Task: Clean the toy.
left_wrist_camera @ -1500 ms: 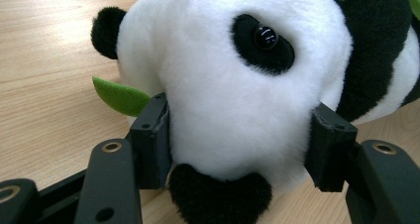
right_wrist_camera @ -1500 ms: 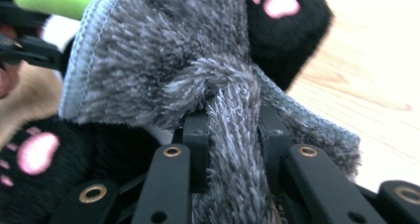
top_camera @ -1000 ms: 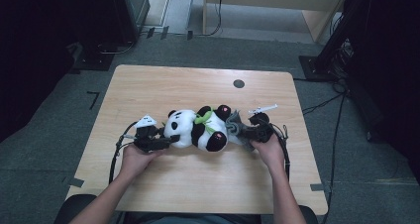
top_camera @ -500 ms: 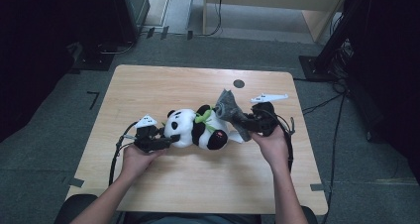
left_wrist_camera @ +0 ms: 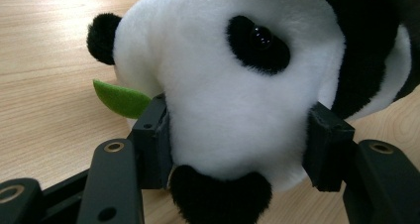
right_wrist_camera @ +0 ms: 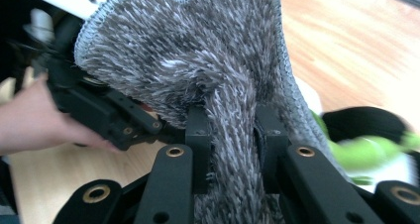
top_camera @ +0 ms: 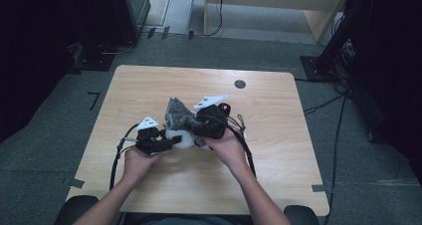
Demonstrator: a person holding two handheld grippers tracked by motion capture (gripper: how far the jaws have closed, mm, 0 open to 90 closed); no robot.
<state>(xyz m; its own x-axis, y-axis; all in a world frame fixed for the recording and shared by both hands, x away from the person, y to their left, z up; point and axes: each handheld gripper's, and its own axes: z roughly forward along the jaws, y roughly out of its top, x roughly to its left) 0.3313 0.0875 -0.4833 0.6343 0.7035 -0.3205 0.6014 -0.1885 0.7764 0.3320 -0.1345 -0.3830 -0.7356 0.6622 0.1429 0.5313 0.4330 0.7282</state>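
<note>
1. The grey shaggy cloth [right_wrist_camera: 218,85] is being held up above the middle of the table [top_camera: 149,85], bunched and standing roughly upright, its free end fanning out over the toy panda [left_wrist_camera: 237,90].
2. The right gripper [right_wrist_camera: 230,130] is pinching a fold of that cloth; its jaws are nearly together, with only the thick pile between the pads.
3. The panda is lying on the wood just below and to the left of the cloth, its long axis running across the table from one hand toward the other.
4. The left gripper [left_wrist_camera: 237,149] is clamping the panda's white head from both sides, jaws about half open around it, pinning the toy down.
5. The cloth is sitting directly ahead of the right gripper and over the panda's body, so the right hand [top_camera: 226,148] is the nearer one for whatever is being done with it.
6. In the high view the cloth's lower edge is possibly touching the panda, though the right gripper is blocking that spot.
7. A green leaf [left_wrist_camera: 121,99] is sticking out beside the panda's head.
</note>
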